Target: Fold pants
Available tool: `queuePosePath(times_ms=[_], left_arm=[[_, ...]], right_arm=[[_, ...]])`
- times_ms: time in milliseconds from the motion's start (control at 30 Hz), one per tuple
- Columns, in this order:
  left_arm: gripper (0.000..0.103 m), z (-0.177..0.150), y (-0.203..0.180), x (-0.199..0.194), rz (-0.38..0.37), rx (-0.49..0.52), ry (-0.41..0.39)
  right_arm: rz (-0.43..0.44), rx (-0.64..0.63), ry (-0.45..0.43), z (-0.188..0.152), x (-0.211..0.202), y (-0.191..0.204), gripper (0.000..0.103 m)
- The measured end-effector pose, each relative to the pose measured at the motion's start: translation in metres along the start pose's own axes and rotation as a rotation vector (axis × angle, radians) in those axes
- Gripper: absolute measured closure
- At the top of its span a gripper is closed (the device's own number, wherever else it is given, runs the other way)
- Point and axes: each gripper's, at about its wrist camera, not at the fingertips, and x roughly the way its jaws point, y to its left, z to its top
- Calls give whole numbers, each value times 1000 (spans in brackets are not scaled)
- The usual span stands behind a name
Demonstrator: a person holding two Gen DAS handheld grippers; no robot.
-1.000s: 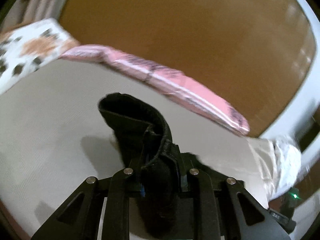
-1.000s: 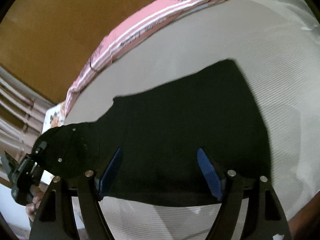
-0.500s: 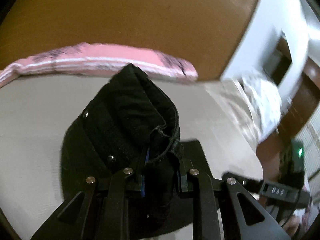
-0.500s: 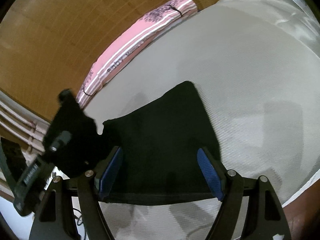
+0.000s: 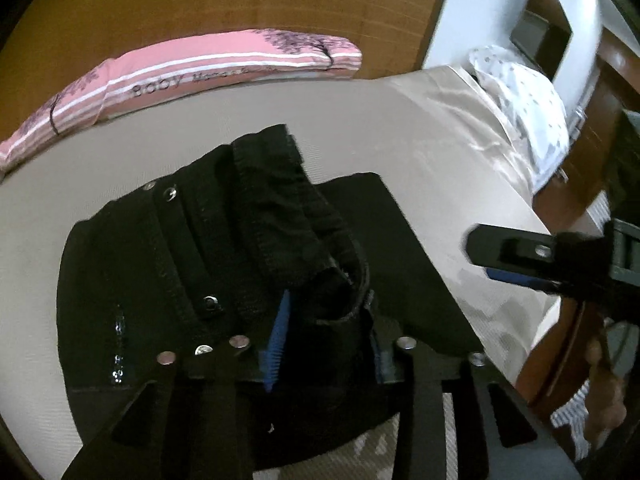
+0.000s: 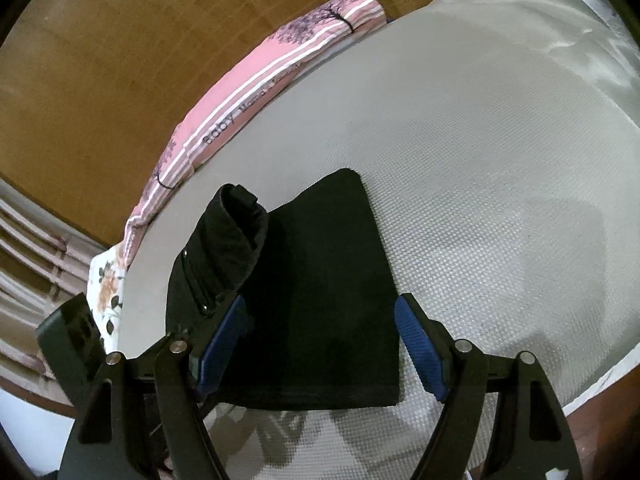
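The black pants (image 6: 320, 292) lie partly folded on the grey bed sheet (image 6: 500, 200). My left gripper (image 5: 326, 336) is shut on the waistband end of the pants (image 5: 256, 232), holding it bunched and raised over the flat folded part (image 5: 400, 264). That raised fold shows at left in the right wrist view (image 6: 228, 240). My right gripper (image 6: 320, 344) is open and empty, its blue pads (image 6: 418, 344) spread on either side of the flat part, just above it. The right gripper also shows at the right edge of the left wrist view (image 5: 532, 260).
A pink striped pillow (image 5: 192, 76) lies along the far bed edge against a brown wooden headboard (image 5: 240, 0). A floral cloth (image 6: 106, 284) is at the left. A shiny beige pillow (image 5: 472, 112) and a white dotted cloth (image 5: 528, 104) lie at the right. The bed's near edge (image 6: 592, 384) is close.
My left gripper has carried the waistband end over the flat part of the pants, toward the right gripper. The right gripper has stayed open over the pants.
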Motion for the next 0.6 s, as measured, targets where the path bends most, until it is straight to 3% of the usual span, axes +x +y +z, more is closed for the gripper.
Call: queuePosePath(times_ms=[133,200,267,367,533,600], left_arm=[[59,-5,3,-16,-110,-1,2],[57,-7,6,-34,-122,7,-33],[50,-8,15,-48,-86,17,-77],[48,-10,38,-61,-16,-13,-115],[48,-22,95,-55,102,-144,-79],[48,-27,110,-51,110,-191,-63]], right_arm=[[70,-9,56,5,10,-2,27],[111,-12,100,9,19,-3,27],[144,-24,134,12,28,-2,27],[195,-40,170,18,42,0,27],[268,-83,231,27,67,6,27],[260,-101,253,31,78,6,27]])
